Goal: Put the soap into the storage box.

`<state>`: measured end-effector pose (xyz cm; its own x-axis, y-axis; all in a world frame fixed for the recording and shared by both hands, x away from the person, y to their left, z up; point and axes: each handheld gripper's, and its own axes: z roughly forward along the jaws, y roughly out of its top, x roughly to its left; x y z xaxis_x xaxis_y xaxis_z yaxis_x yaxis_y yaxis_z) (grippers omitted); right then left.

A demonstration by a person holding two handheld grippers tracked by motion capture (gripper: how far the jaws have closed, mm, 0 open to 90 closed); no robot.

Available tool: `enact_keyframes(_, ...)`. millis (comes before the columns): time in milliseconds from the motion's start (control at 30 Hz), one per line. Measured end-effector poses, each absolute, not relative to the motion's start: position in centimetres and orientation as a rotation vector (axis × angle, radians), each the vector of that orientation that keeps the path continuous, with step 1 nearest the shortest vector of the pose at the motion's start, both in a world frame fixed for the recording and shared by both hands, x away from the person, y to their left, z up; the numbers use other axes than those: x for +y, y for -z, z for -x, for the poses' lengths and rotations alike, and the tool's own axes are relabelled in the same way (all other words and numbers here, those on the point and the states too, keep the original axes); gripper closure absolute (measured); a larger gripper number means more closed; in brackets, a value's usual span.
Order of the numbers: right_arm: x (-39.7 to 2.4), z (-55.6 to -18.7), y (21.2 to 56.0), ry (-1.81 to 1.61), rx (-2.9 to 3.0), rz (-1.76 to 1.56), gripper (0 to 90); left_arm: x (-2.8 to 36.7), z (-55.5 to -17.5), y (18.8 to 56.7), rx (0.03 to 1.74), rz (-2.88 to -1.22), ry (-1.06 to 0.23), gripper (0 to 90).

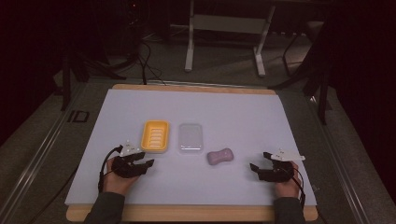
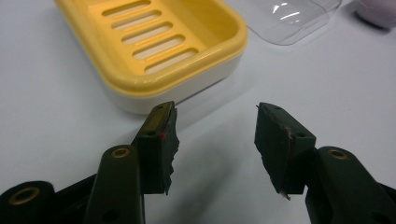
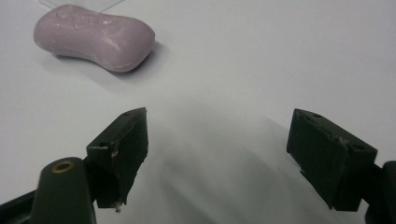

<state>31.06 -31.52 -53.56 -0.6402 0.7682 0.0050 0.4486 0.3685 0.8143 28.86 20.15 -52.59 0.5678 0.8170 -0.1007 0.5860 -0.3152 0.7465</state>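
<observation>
On the table, soap: lies beside the clear lid.
Right gripper: jaws wide, empty.
Left gripper: jaws apart, empty.
Advice: likely grip the soap across its narrow waist.

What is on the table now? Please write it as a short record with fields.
surface: white sheet on a wooden board
soap dish: yellow, slotted, empty
lid: clear, beside the dish, apart
soap: purple bar, lying right of the lid
left gripper: open, empty, near the dish
right gripper: open, empty, right of the soap
</observation>
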Motion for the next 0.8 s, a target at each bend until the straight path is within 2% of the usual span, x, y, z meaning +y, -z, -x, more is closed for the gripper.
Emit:
enact_keyframes(433, -31.3, -31.0, 53.6, -1.147, 2.266, -1.043, 19.8, 18.7, -30.2, 51.1, 1.015, -2.092, -0.334, 48.9)
enact_keyframes(800, -31.2, -31.0, 53.6, -1.134, 2.268, -1.039, 19.7, 14.7, -32.5, 49.5, 0.855, -2.229, -0.273, 48.6)
